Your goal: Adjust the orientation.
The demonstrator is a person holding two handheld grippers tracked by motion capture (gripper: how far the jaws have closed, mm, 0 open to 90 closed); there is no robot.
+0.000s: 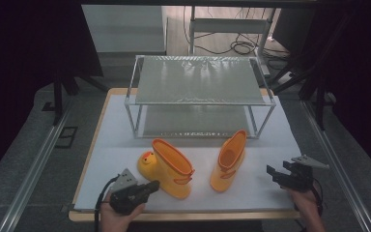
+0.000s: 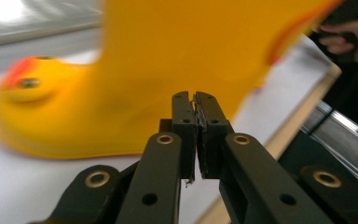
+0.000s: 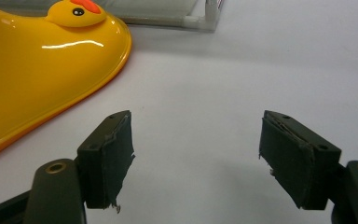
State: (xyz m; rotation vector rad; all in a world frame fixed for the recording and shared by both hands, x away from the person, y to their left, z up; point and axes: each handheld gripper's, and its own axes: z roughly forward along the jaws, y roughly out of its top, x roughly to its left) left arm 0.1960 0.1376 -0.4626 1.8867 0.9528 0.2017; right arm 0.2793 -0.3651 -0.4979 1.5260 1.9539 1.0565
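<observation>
Between clenched left tongs point(image 1: 150, 186) and released right tongs point(image 1: 276, 175) (apart) stand yellow boots point(image 1: 171, 169).

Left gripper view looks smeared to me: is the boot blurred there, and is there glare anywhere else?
Left gripper view: the yellow duck boot is blurred, the shut jaws sharp. Right gripper view: sharp, with a white highlight streak on the other boot. High view: dim surroundings, glare on the rack's top shelf.

Each black tool point(image 1: 150, 187) point(image 1: 273, 174) has brass-ringed screw holes, frayed dark pads point(image 3: 116, 154), a grey three-cornered plate and a trailing black cable.
</observation>
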